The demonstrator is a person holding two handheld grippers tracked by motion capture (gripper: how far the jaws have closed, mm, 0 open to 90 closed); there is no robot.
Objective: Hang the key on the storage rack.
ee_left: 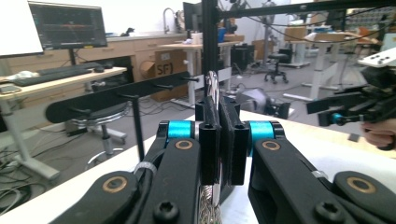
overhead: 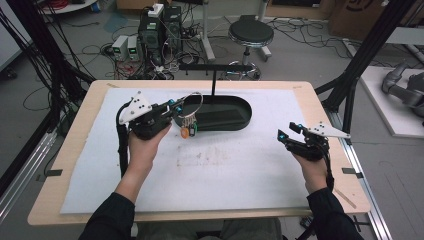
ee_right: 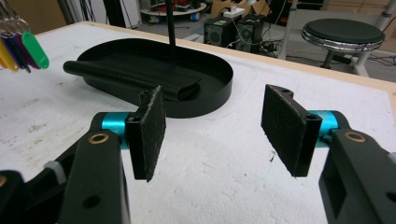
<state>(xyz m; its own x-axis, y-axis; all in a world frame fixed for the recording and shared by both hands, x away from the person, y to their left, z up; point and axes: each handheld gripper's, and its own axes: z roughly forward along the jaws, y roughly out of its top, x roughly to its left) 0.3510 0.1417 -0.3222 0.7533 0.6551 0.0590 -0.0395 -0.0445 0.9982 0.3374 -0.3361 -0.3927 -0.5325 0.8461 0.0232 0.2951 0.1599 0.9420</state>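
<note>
1. Key ring (overhead: 192,102): a thin metal hoop with a cluster of tags hanging below it, held above the white mat (overhead: 225,170) at the near left end of the black tray (overhead: 235,117).
2. Tags (overhead: 187,127): an orange one hangs lowest, with a dark green one just right of it in the high view. In the right gripper view the same bunch shows at the far left edge as green (ee_right: 35,49), yellow and dark purple plastic fobs, each on a small wire loop.
3. Left gripper (overhead: 176,106): jaws pressed together on the ring. In the left gripper view the two black pads meet with a sliver of bright metal (ee_left: 212,91) standing up between them; a braided metal strand (ee_left: 210,210) shows below the pads.
4. Right gripper (overhead: 290,131): jaws spread wide, nothing between them, held over the mat at the right side, well apart from the ring. Its felt-like pads (ee_right: 148,130) face each other across bare mat in the right gripper view.
5. Tray: oval, black, shallow-walled, on the far middle of the mat. A dark roll or folded sheet (ee_right: 135,77) lies inside it. A thin black post (overhead: 214,82) rises from it, carrying a horizontal bar (overhead: 215,66); in the left gripper view that bar (ee_left: 116,95) has short pegs sticking out.
6. Table (overhead: 65,150): light wood edge around the mat; the mat has a faint brownish stain (overhead: 202,157) near its middle.
7. Stool (overhead: 251,34) and computer boxes (overhead: 160,30) stand on the floor beyond the far edge.
</note>
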